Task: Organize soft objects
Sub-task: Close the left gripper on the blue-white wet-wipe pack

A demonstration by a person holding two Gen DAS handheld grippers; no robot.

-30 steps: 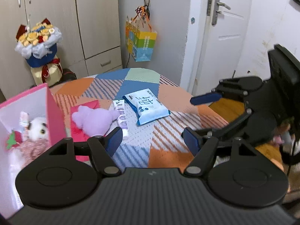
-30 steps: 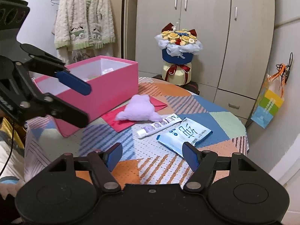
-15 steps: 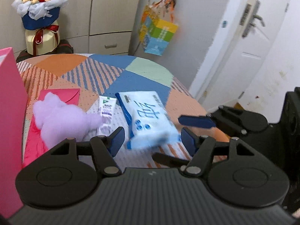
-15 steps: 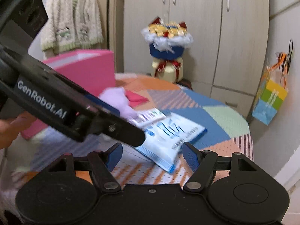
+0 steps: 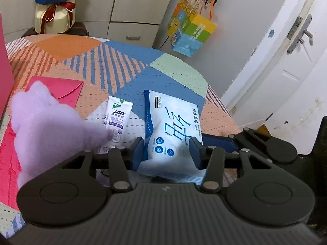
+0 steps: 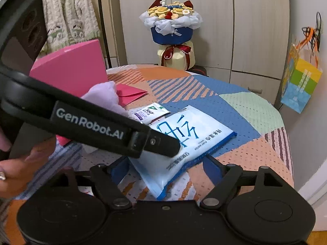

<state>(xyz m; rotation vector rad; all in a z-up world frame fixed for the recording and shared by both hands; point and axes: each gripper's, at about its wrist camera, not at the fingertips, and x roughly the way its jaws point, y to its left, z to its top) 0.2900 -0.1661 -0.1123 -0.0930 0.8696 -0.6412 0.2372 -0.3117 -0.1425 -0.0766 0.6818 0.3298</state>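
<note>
The pink box (image 6: 69,67) stands at the far left of the tabletop (image 5: 85,47); its inside is hidden. The wet-wipes pack (image 5: 173,128) lies flat near the tabletop's near edge, long axis running from the grippers toward the far side. The left gripper (image 5: 166,151), jaws just closing, squeezes the pack's near end between its blue pads. The right gripper (image 6: 165,168), jaws just widening, straddles the pack's near corner without pressing. A purple plush (image 5: 47,122) and toothpaste tube (image 5: 116,118) lie beside the pack.
</note>
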